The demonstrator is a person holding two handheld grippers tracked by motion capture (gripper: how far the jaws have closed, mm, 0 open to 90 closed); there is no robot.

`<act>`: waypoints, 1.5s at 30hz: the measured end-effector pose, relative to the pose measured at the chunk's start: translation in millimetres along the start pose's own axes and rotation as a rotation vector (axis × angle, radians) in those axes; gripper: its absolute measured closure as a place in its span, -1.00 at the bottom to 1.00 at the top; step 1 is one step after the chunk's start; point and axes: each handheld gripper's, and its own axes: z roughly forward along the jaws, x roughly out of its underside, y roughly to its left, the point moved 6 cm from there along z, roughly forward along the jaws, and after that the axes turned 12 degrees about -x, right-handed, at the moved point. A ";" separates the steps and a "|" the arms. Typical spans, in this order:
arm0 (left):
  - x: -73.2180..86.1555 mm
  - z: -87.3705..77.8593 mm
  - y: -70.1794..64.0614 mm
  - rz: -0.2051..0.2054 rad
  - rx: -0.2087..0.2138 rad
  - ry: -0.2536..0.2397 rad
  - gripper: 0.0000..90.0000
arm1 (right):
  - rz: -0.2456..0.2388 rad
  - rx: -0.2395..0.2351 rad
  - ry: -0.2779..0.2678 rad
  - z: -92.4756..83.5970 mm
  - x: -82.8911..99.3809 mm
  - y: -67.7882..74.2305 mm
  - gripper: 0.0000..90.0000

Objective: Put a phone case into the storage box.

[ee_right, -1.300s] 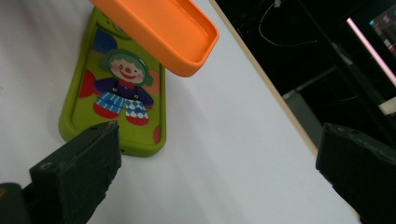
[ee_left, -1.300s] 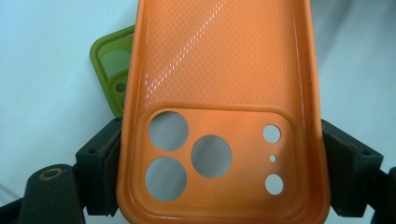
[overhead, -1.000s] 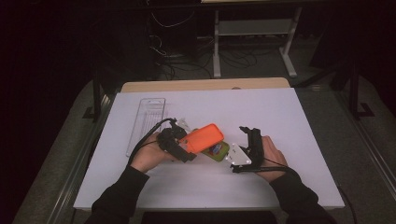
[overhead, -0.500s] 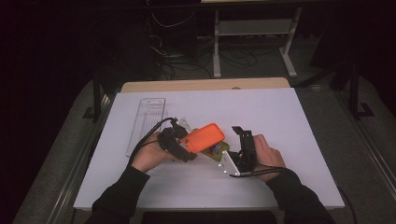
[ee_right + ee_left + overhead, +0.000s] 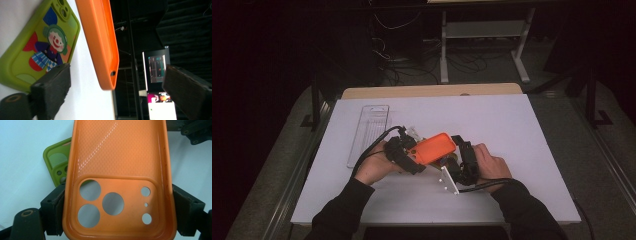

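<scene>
My left gripper is shut on the camera-hole end of an orange phone case, its pads pressing both long edges. The orange case is held tilted above the white table. Under it lies a green phone case printed with a clown, flat on the table, also the green case. My right gripper has its jaws wide; they have just been closing slightly. The orange case's free end stands between them, and neither pad touches it. In the high view the right gripper sits at the case's right end.
A clear plastic tray lies on the left part of the white table. A wooden edge runs behind it. Dark floor with cables and a metal stand lies beyond.
My right gripper has moved left to the orange case, whose free end now sits between its jaws. The left gripper and the case have stayed still.
</scene>
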 end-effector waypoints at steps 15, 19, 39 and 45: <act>-1.7 -0.9 -2.9 0.010 0.008 -0.007 -0.64 | -0.077 0.027 -0.025 5.4 -16.0 9.2 0.01; -1.8 -1.2 -2.8 0.013 0.009 -0.007 -0.64 | -0.080 0.019 -0.028 6.5 -16.6 10.6 0.23; -1.3 -1.3 -2.4 0.012 0.008 0.001 -0.64 | -0.132 0.023 -0.037 4.6 -20.2 14.8 0.70; -1.6 0.6 -3.1 0.007 0.003 -0.014 -0.65 | -0.152 0.013 -0.027 5.5 -20.6 16.8 0.73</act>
